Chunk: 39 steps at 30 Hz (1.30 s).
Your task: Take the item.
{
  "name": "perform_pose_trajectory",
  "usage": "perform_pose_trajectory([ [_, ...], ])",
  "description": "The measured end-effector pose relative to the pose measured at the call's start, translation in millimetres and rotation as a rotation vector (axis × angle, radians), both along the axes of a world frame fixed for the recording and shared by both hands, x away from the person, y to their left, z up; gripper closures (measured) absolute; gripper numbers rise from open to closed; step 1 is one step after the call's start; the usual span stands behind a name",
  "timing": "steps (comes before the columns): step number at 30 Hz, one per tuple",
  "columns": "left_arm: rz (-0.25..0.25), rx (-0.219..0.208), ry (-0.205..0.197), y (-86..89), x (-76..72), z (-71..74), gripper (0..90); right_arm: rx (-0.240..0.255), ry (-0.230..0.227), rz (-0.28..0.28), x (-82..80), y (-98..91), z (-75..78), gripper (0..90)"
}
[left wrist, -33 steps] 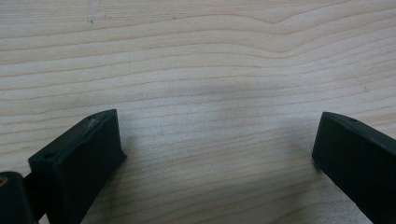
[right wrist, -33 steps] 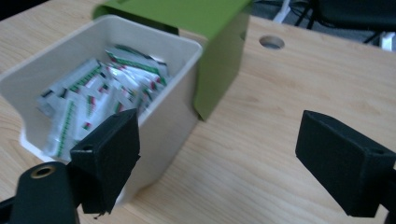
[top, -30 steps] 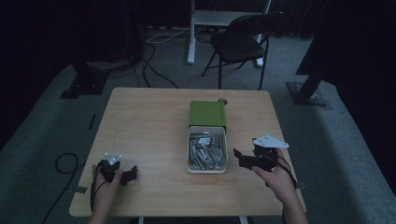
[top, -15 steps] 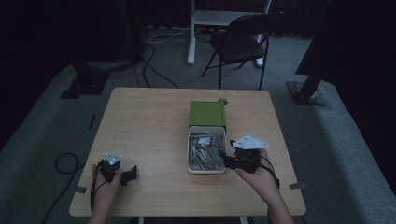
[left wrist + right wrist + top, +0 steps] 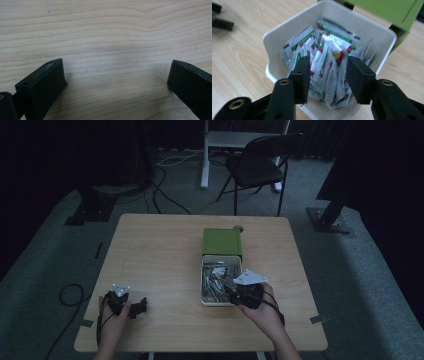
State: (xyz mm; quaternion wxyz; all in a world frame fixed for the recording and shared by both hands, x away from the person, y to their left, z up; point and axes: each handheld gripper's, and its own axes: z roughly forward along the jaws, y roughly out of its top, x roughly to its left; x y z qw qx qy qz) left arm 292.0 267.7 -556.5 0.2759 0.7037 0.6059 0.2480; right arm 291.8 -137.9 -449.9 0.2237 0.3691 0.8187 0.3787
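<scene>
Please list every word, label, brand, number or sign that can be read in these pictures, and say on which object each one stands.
No text can be read.
Sachets in the white drawer: green, red and white print, too blurred to read.
Green box: plain, no lettering to see.
Wooden table: only grain, no marks.
Fingers of the right gripper and left gripper: black, no label.

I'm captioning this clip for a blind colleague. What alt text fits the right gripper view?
The right gripper, with two black fingers apart, reaches into a white bin crammed with small silver packets printed in red and green; several packets stand between the fingers. The bin sits on a pale wooden table, with a green box behind it.
</scene>
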Motion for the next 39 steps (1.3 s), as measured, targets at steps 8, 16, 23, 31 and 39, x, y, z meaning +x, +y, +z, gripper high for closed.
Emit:
perform_pose_trajectory([
  [8, -0.001, 0.001, 0.0, 0.0, 0.0, 0.0, 2.1, -0.022, 0.015, -0.023, 1.9, 7.0, -13.4, 66.8],
  [16, -0.001, 0.0, 0.0, 0.0, 0.0, 0.0, 2.1, -0.061, 0.031, -0.043, 5.7, 12.2, -23.8, 72.5],
  [23, 0.0, 0.0, 0.0, 0.0, 0.0, 0.0, 2.1, -0.085, 0.047, -0.058, 7.0, 15.3, -32.8, 74.3],
  [31, -0.001, 0.001, 0.0, 0.0, 0.0, 0.0, 2.1, -0.139, 0.042, -0.077, 4.1, 20.8, -41.4, 77.0],
  [39, 0.0, 0.0, 0.0, 0.0, 0.0, 0.0, 2.1, -0.191, 0.03, -0.093, 1.3, 23.8, -50.8, 79.3],
])
